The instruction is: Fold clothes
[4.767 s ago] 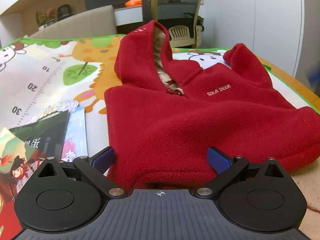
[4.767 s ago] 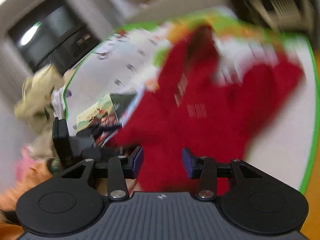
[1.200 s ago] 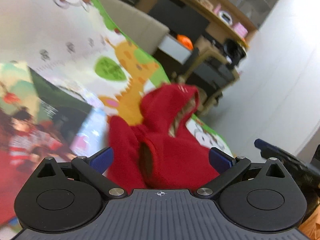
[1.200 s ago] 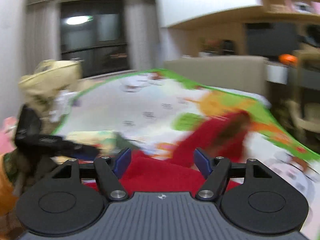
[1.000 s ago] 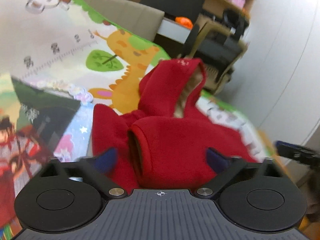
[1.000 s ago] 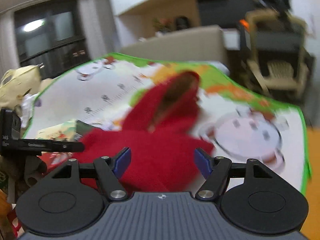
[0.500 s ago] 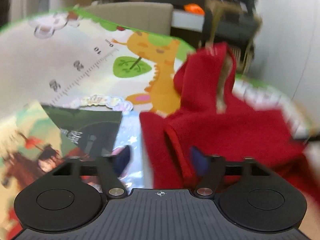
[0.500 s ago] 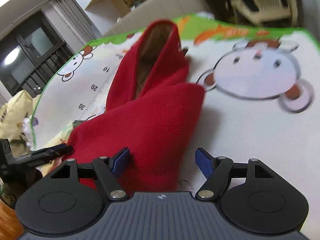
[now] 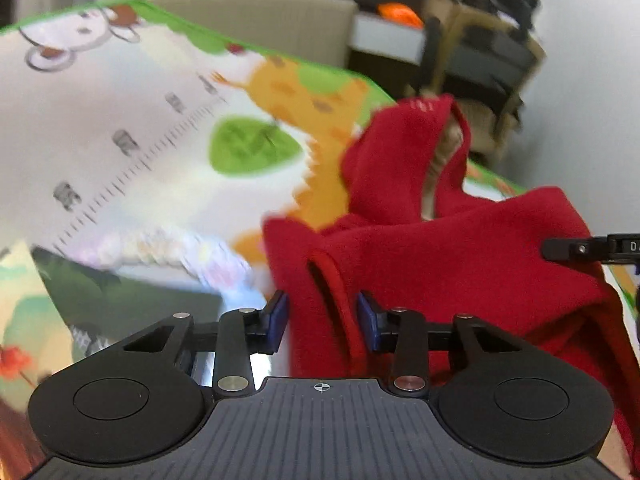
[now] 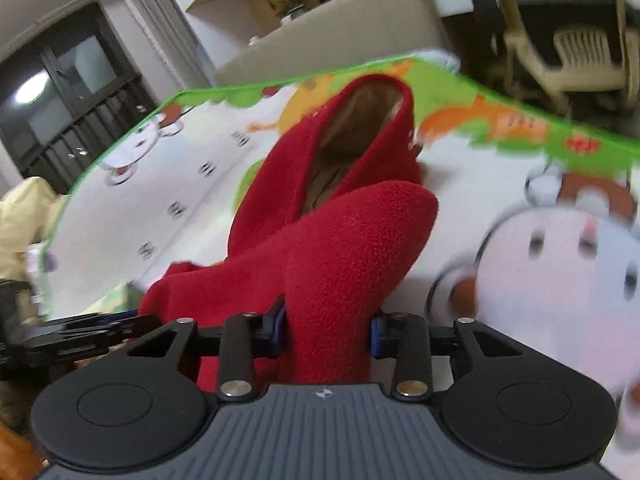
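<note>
The left tool (image 9: 322,322) was closed on a sleeve cuff of the red fleece hooded jacket (image 9: 460,256), with fleece packed between its blue pads (image 9: 277,314) and the cuff opening facing the camera. The right tool (image 10: 326,330) was likewise clamped on a thick bunched fold of the same red fleece hooded jacket (image 10: 340,264), the fabric filling the gap between both pads. Each tool therefore held one side of the garment near its lower end. Judged from this, the paired grip served to draw the two sides together or carry them over in one fold; a single grip would let the soft fleece sag and twist.

Ahead of both tools the body of the jacket rose in a loose hump. Beyond it the hood (image 10: 360,128) stood propped open, showing a tan lining. In the left wrist view the tip of the right tool entered from the right edge, just beside the jacket's far shoulder.

The jacket rested on a cartoon-printed play mat with a green border (image 9: 132,128), marked with a ruler scale, a giraffe and monkey faces. A picture book (image 9: 132,304) lay on the mat to the left of the left tool.

Farther out stood a beige sofa back (image 9: 272,28), a slatted chair (image 10: 580,56), dark glazed doors (image 10: 72,108) and a pale wall.
</note>
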A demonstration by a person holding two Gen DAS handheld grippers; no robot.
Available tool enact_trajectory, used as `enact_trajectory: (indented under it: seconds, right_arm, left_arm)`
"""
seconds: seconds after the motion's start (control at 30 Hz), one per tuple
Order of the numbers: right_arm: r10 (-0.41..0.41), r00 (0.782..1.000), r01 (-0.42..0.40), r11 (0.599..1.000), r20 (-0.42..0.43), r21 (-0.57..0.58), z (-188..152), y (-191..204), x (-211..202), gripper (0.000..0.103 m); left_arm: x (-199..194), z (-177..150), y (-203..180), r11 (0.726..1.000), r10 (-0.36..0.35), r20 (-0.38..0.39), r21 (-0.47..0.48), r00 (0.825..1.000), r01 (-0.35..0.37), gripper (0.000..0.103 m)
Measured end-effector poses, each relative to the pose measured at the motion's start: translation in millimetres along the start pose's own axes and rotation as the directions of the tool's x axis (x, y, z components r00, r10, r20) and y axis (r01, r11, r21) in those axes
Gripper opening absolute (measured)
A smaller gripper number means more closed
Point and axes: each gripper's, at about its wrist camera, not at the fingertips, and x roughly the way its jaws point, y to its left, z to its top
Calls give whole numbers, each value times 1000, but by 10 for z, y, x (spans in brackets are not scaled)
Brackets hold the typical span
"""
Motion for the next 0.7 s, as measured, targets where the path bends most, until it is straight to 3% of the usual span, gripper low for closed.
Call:
enact_trajectory:
  seconds: [0.07,0.13,0.2,0.3,0.4,0.53,0.7]
  right_arm:
    - [-37,999,37,999,-22,29,0,-59,-5,44]
    - [-85,996,86,994,13,-63,-189,-18,-255,45]
    - [-136,989,145,974,67,-173,-424,72,-592,45]
    - [-153,977,191,933,146,-306,-796,219,-1188,45]
    - [-97,983,156,881,153,-447,-1248,534,-1709,45]
    - [-57,994,103,793,94,-601,-1853,915,-2105,45]
    - [-104,992,120,702,65,-702,-2465,1141,-2101,45]
  left_arm:
    - [-163,-48,16,1000,-20,17,-4,1000,20,57]
    - [-459,-198,-53,997,-34,43,68,998,31,75]
    - [-787,-395,-168,985,-50,67,167,996,38,80]
    - [-1286,-801,-443,940,-127,70,327,989,97,80]
    - [-1699,-1201,-761,873,-206,57,463,977,157,82]
    - [-1912,-1654,-1140,779,-191,40,614,981,126,82]
    - [-1783,-1896,-1272,734,-104,56,678,993,38,80]
